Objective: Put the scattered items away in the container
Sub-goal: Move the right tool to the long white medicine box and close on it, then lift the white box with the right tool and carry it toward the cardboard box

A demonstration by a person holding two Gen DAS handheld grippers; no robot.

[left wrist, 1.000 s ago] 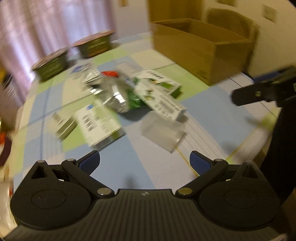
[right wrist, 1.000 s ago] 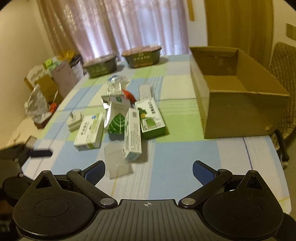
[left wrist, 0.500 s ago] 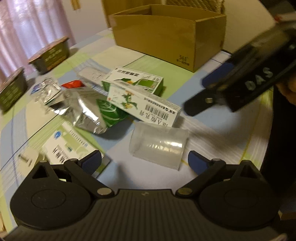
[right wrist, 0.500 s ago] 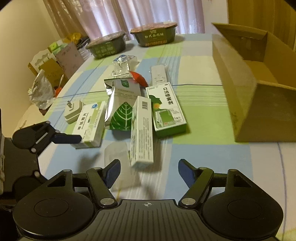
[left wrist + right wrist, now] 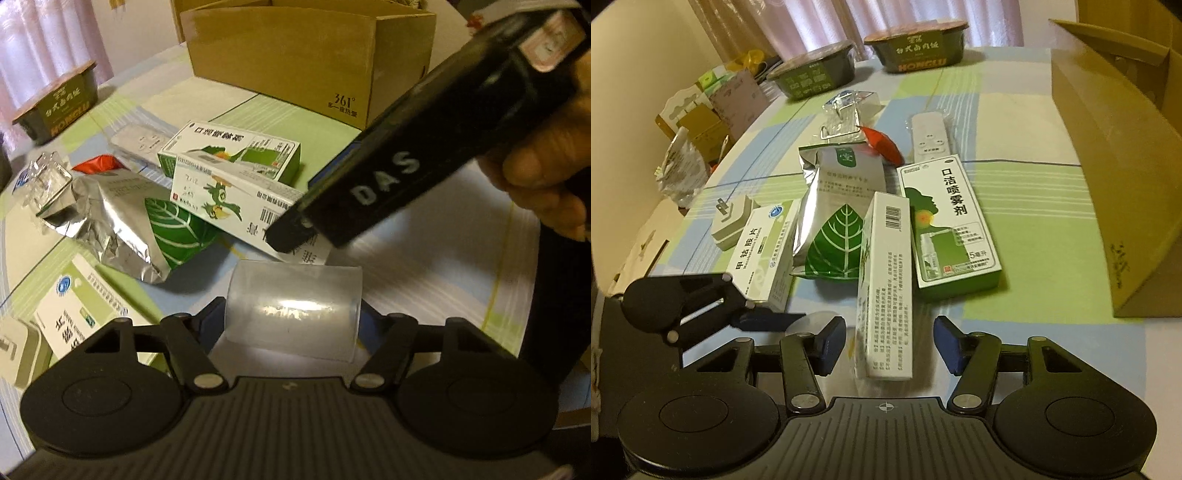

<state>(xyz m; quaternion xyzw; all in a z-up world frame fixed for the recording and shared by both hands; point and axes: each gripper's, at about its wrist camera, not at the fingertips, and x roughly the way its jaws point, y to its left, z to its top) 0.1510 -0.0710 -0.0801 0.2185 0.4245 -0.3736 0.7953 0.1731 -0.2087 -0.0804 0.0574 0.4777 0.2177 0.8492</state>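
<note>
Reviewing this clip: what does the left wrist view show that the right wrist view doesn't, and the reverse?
Left wrist only: a hand gripping the right tool's black body, the clear cup's whole side between the left tongs, and the cardboard box's printed front.
Right wrist only: the right tongs open astride the long white box, and clutter beside the table.
Both: the foil leaf pouch, green spray box, remote and cardboard box.
</note>
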